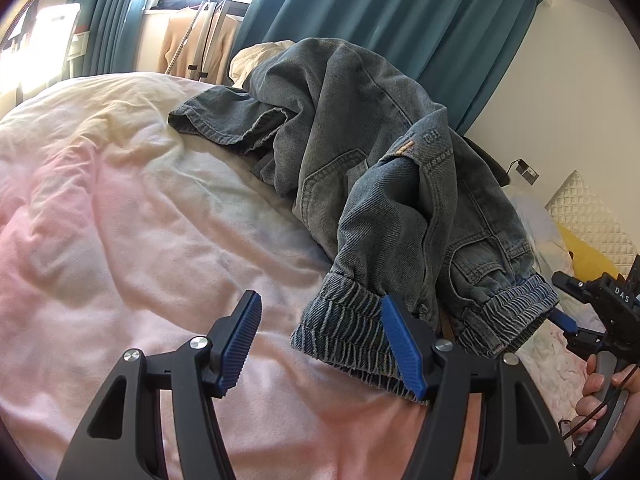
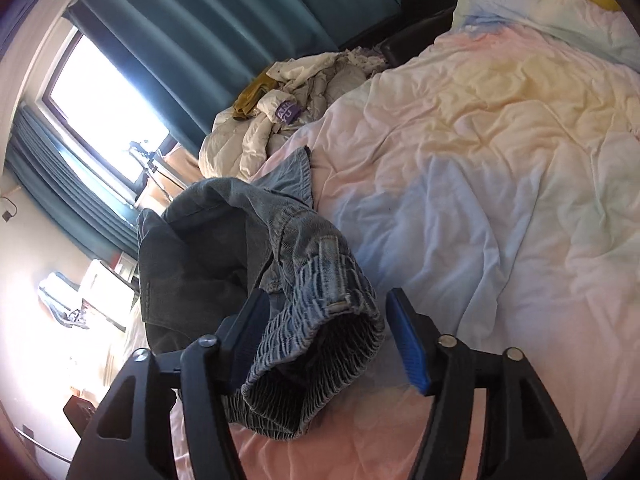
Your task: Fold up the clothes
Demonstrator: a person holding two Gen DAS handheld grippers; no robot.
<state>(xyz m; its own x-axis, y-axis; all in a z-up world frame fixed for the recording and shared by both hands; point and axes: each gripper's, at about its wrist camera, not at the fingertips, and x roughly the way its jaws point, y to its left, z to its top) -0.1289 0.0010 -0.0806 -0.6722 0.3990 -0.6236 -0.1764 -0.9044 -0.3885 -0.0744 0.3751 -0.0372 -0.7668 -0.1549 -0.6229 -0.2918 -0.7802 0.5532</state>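
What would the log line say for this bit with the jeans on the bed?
stage: reaching | jeans: crumpled on bed cover | left tongs: open, beside waistband | right tongs: open, waistband between pads, not pinched

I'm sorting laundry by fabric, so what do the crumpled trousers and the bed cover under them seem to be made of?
Trousers: looks like washed grey-blue denim, matte, with visible twill weave, doubled seam stitching and a ribbed elastic waistband. Bed cover: probably soft cotton or a blend, matte, finely creased, pastel pink, yellow and blue; the exact fibre cannot be told.
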